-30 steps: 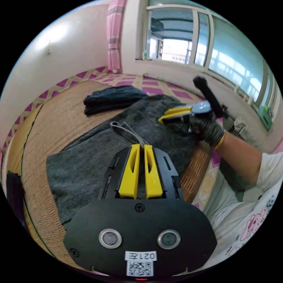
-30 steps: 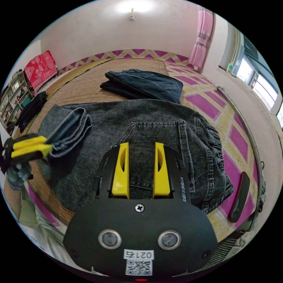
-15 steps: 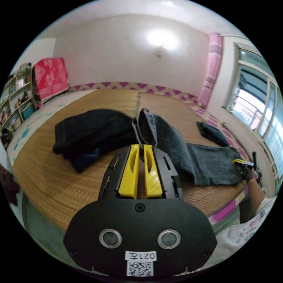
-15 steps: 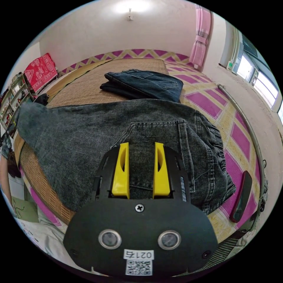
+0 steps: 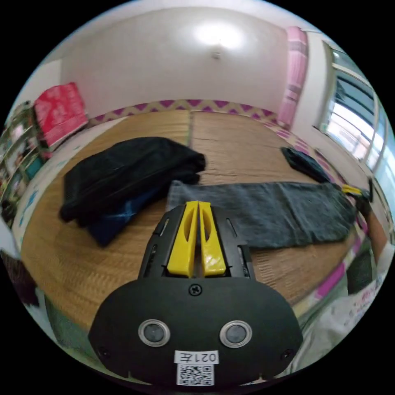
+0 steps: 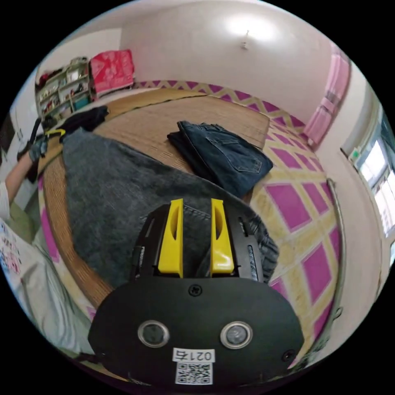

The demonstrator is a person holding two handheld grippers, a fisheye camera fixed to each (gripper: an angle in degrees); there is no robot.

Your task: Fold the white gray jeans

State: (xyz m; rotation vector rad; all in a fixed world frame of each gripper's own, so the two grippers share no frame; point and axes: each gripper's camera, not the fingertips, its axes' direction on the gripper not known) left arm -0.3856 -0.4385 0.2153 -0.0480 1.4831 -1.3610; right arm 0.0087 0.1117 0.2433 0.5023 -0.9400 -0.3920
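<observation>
**Gray jeans stretched out flat between two claws**

The left claw point(image 5: 198, 204) has its yellow jaws pressed together, right at the leg end of the gray jeans point(image 5: 267, 210); I cannot tell if they pinch cloth. The right claw point(image 6: 196, 202) has its jaws apart, over the waist end. Past the left claw lies a dark pile of clothes point(image 5: 123, 173). Past the right claw sit folded blue jeans point(image 6: 224, 158) on the woven mat point(image 6: 156, 123).
</observation>
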